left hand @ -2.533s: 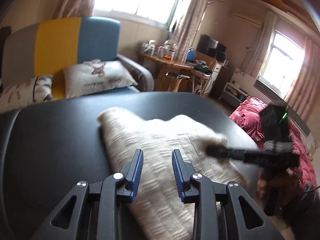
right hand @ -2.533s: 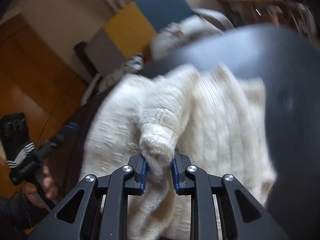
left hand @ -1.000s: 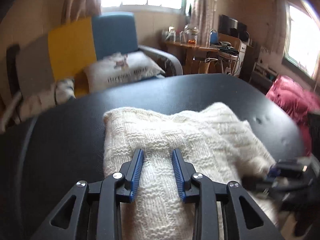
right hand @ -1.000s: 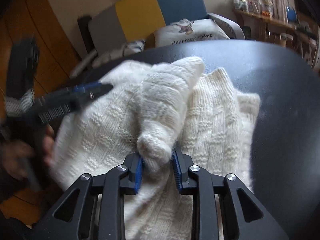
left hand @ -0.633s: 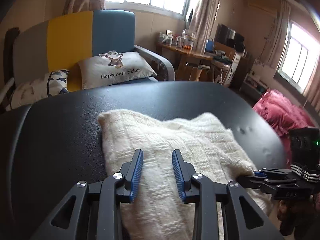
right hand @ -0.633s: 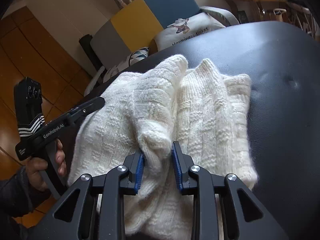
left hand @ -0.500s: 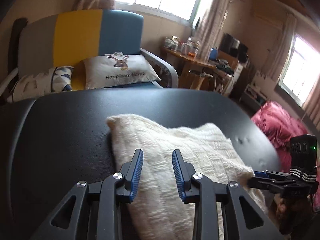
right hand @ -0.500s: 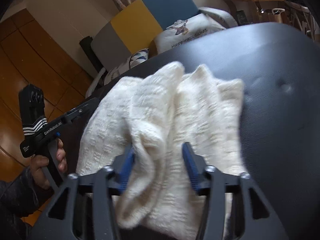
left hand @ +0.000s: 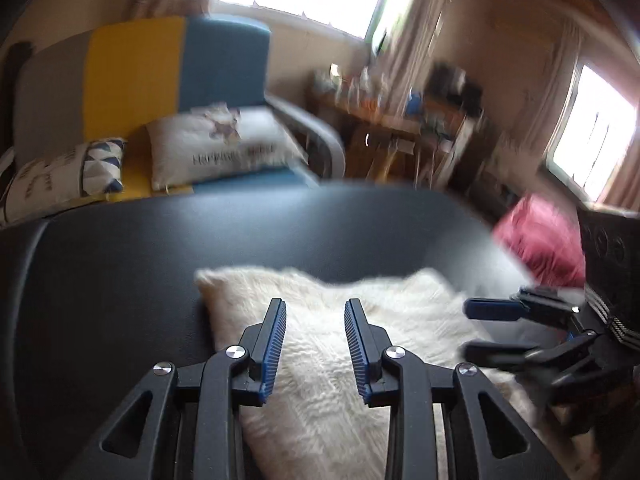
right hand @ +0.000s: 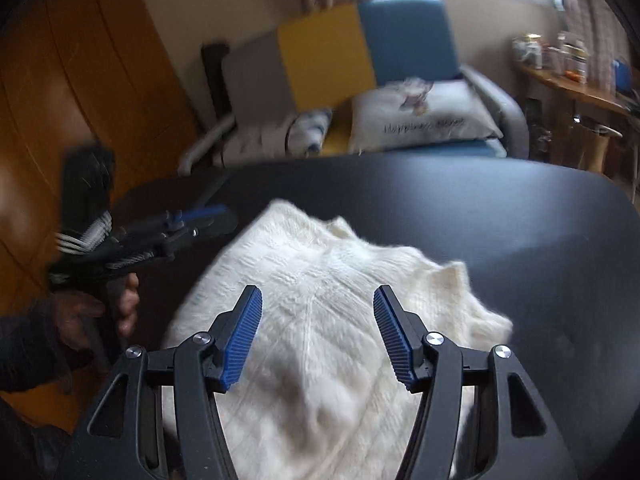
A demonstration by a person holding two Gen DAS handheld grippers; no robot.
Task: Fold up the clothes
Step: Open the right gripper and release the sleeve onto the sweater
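Observation:
A cream knitted sweater (left hand: 320, 360) lies folded in a bundle on the black padded table (left hand: 120, 272). In the left wrist view my left gripper (left hand: 315, 308) hovers open over the sweater's near edge, nothing between its blue pads. The right gripper (left hand: 480, 328) shows at the right of that view, its fingers apart beside the sweater. From the right wrist, the right gripper (right hand: 318, 300) stands wide open above the sweater (right hand: 320, 320), holding nothing. The left gripper (right hand: 216, 218) appears at the left there, held by a hand (right hand: 100, 312). Both views are blurred by motion.
Behind the black table (right hand: 520, 240) stands a grey, yellow and blue armchair (left hand: 160, 72) with a printed pillow (left hand: 220, 148). A cluttered wooden desk (left hand: 400, 120) is at the back right. A red bedcover (left hand: 540, 240) lies to the right. Orange wooden floor (right hand: 60, 100) shows at left.
My right gripper has opened wide and let go of the sweater fold it was pinching, which now lies flat. Both grippers have drawn back and lifted slightly.

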